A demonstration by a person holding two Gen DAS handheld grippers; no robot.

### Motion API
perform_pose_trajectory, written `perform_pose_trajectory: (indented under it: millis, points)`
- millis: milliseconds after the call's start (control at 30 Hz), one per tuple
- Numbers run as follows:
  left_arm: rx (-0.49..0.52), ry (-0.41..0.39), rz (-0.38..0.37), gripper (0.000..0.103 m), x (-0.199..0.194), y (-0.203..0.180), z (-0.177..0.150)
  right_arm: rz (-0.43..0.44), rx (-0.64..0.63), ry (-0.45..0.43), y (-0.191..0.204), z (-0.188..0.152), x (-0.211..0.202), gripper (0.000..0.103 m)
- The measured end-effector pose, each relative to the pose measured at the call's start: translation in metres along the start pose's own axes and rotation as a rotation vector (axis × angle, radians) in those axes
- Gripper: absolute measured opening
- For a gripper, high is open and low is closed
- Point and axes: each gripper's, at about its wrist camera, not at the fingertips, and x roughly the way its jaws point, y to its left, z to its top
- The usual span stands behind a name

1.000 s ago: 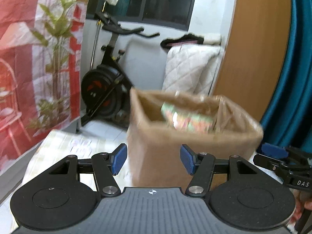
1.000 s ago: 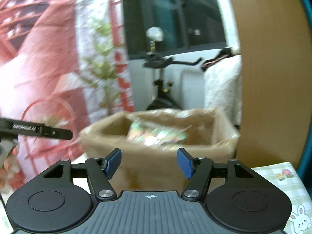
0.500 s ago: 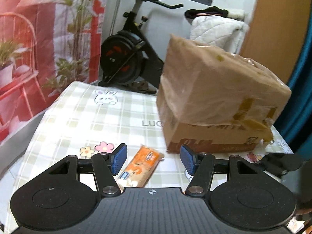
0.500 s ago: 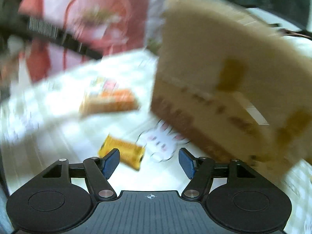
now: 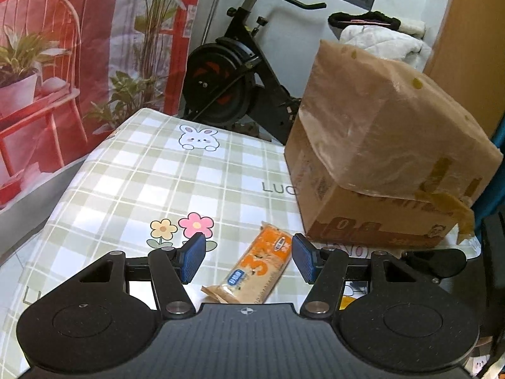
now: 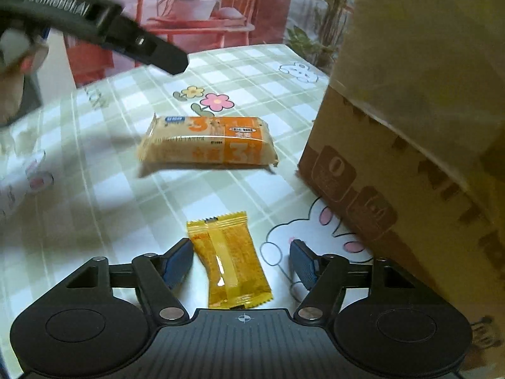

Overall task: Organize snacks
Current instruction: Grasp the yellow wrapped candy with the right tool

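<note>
While right claw point(image 6: 241, 263) closes, yellow packet point(image 6: 228, 260) lies untouched between jaws.

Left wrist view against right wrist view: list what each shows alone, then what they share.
Only the left wrist view shows the exercise bike, the white quilt behind the box, and the left gripper, open around the orange packet without touching it.

Only the right wrist view shows the small yellow packet between the right gripper, whose jaws are closing but not yet pressing.

Both show the orange packet, the cardboard box and the checked tablecloth.
</note>
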Motion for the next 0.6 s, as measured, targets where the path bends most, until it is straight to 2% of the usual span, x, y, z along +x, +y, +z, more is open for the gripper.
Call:
perform_pose_trajectory:
  millis: [133,200,300,400,600]
  points:
    - [0.026,0.018,-0.002,0.062,0.006,0.0,-0.002,0.014,0.054,-0.035,-0.007,-0.01,-0.004,0.032]
    - [0.051,0.025,-0.001,0.062,0.009,-0.002,-0.004,0.01,0.089,-0.054,-0.013,-0.017,-0.007,0.031]
    - [0.096,0.028,0.005,0.063,0.014,-0.006,-0.008,-0.043,0.135,-0.108,-0.021,-0.038,-0.016,0.03]
    - [0.127,0.033,0.008,0.066,0.022,-0.013,-0.01,-0.11,0.235,-0.155,-0.038,-0.062,-0.028,0.03]
    - [0.17,0.079,0.023,0.067,0.047,-0.025,-0.011,-0.236,0.372,-0.207,-0.065,-0.107,-0.054,0.03]
